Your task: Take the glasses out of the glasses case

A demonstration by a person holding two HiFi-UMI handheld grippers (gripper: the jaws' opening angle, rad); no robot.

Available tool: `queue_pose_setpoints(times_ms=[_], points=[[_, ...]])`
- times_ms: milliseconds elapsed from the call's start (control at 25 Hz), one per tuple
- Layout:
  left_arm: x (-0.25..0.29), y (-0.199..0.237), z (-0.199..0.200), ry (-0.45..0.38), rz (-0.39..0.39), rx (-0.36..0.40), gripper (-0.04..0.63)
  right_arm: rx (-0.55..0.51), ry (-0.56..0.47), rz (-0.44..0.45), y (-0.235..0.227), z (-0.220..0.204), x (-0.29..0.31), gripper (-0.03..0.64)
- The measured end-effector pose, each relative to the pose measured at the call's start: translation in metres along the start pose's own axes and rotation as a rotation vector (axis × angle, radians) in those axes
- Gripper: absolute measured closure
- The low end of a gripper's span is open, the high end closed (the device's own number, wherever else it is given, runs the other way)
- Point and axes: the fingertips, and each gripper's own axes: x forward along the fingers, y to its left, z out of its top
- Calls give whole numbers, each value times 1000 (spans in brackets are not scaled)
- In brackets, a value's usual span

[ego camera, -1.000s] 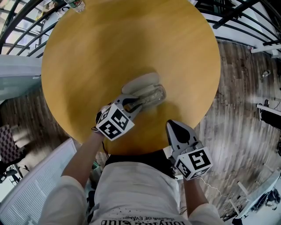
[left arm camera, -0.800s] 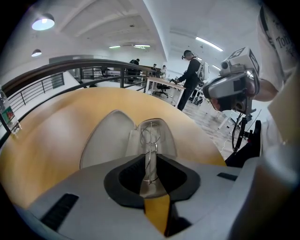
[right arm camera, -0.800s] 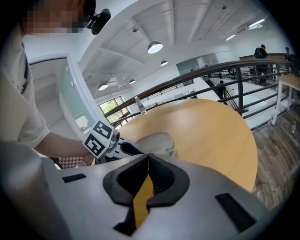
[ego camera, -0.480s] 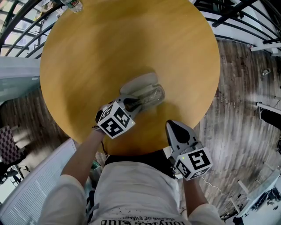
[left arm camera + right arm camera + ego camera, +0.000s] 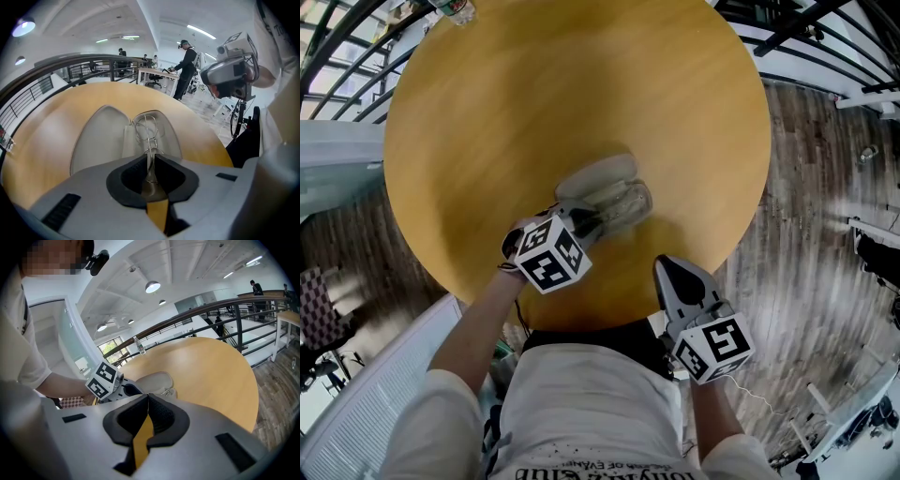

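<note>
A pale grey glasses case (image 5: 598,178) lies open near the middle of the round wooden table (image 5: 534,94). Thin wire-framed glasses (image 5: 625,201) rest over the case's near half. My left gripper (image 5: 589,217) reaches in from the near side and is shut on the glasses. In the left gripper view the glasses (image 5: 147,127) run from the open case (image 5: 101,138) into the pinched jaws of the left gripper (image 5: 149,158). My right gripper (image 5: 679,279) hovers at the table's near edge, shut and empty. From the right gripper (image 5: 147,401) view, the case (image 5: 152,379) lies ahead.
A bottle (image 5: 456,9) stands at the table's far left edge. Black railings (image 5: 825,28) curve behind the table, with wooden floor (image 5: 806,206) to the right. People stand at desks far off (image 5: 186,65).
The left gripper's marker cube has turned and shifted slightly up and right. The glasses stay pinched over the case. The right gripper has not moved.
</note>
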Motion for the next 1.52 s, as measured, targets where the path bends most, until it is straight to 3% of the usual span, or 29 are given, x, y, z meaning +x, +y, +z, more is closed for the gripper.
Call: queue_pose_setpoints(times_ms=[160,360,1120,1520], points=[[0,-2,-2,20,10,40,554,1,1,-3,1,0,0,592],[-2,-3,-3,28,-2,25,560,2,-1,-3,3,0,0,592],[-31,-8,15,-35,52,26,560,-42,-43,7,17,12,-13,592],[-73,-28,24,-136,107,-54,560,-112,-105,26,42,30,-32,592]])
